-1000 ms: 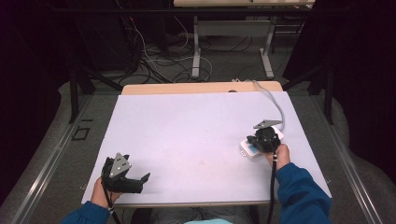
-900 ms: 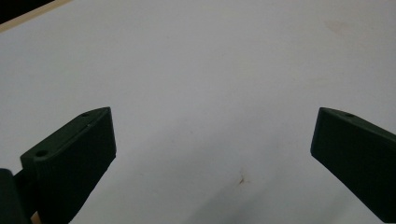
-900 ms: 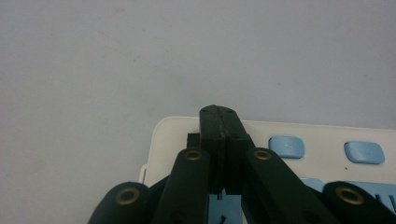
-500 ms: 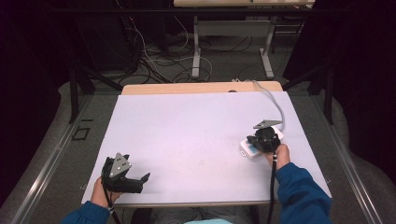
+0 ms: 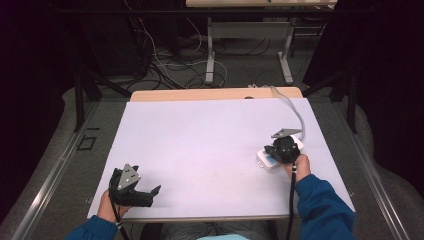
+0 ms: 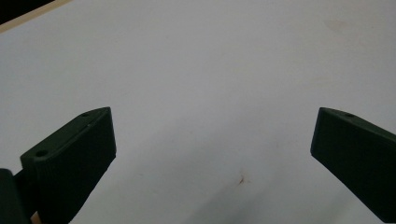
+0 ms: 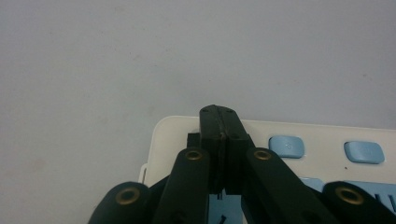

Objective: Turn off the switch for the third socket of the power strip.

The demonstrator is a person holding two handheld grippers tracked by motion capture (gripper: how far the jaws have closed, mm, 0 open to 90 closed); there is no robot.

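A small white device point(image 5: 266, 160) with light blue buttons point(image 7: 286, 145) lies on the white table point(image 5: 210, 145) at the right. A grey cable point(image 5: 295, 112) runs from it toward the far edge. My right gripper point(image 5: 278, 152) points down onto the device, held by a hand in a blue sleeve. In the right gripper view its jaws are shut point(image 7: 218, 113), pressed together over the device's left end with nothing seen between them. My left gripper point(image 5: 152, 196) rests near the table's front left corner. It is open point(image 6: 215, 116) over bare table.
A wooden strip point(image 5: 215, 94) borders the table's far edge. Beyond it are table legs point(image 5: 210, 65) and loose cables point(image 5: 160, 70) on the floor. The table's front edge point(image 5: 200, 217) is right by my left gripper.
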